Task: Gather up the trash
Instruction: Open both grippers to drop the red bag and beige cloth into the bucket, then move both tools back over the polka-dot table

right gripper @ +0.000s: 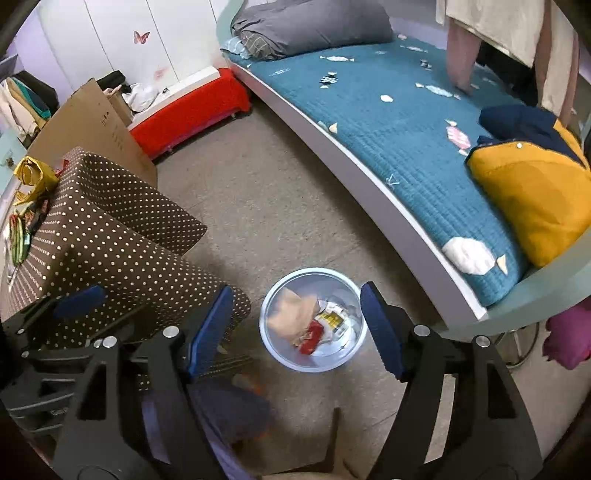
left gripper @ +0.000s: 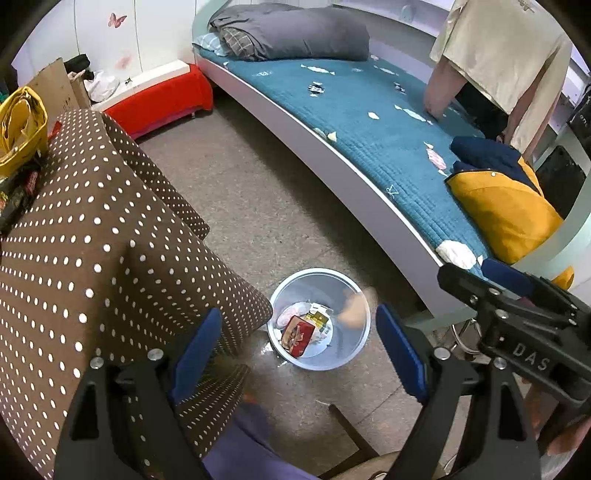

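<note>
A translucent blue bin (left gripper: 349, 352) (right gripper: 334, 363) stands on the floor beside the bed. It holds a red packet (left gripper: 297, 334) (right gripper: 309, 340), a yellow-and-white wrapper (right gripper: 332, 318) and a tan crumpled piece (right gripper: 290, 314), which looks blurred in the left wrist view (left gripper: 354, 306). My left gripper (left gripper: 298, 347) hangs above the bin, open and empty. My right gripper (right gripper: 295, 326) is also above the bin, open, with nothing between its pads. Several paper scraps and wrappers (left gripper: 436, 157) (right gripper: 458, 138) lie on the teal bedspread (left gripper: 362, 122).
A brown polka-dot cloth (left gripper: 92, 229) covers a table at left, carrying a yellow bag (left gripper: 20, 129). A red bench (left gripper: 162, 99) and cardboard stand behind. A yellow-navy jacket (left gripper: 506, 206) and a grey duvet (left gripper: 295, 35) lie on the bed. A person (left gripper: 495, 55) leans over the bed's far side.
</note>
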Demonstrator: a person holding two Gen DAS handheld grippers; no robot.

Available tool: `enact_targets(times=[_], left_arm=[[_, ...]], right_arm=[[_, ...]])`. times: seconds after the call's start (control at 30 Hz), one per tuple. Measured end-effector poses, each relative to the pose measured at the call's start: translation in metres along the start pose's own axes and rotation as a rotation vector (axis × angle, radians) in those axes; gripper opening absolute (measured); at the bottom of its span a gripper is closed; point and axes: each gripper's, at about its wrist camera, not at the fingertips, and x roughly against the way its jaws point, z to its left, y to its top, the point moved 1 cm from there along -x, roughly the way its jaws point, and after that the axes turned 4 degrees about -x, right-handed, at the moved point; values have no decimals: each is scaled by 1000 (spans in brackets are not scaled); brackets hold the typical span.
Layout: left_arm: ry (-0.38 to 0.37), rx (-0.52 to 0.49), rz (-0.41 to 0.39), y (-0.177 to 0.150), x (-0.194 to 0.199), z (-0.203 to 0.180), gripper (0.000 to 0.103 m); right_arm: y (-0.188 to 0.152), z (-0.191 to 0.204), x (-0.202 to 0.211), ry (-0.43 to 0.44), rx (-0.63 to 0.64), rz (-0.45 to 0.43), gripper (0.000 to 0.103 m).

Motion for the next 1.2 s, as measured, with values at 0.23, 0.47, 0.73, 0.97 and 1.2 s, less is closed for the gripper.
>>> enact_targets(times=[0.23, 0.47, 0.73, 0.97, 1.2], left_arm=[[10, 4, 7, 2, -3, -2, 84], [6, -19, 7, 0, -1, -13, 84], [4, -43, -15, -3, 16, -25, 84], [-3, -50, -67, -3, 45, -26, 84], [17, -42, -134, -5, 78, -16, 86]], right_arm=[[-13, -15, -4, -18, -14, 38, 71], [-20, -23, 8, -24, -21, 26, 71], [-22, -25, 26, -15, -29, -4, 71], [-21, -17, 47, 3, -16, -53, 71], [-17, 4, 66, 25, 21, -98, 73]])
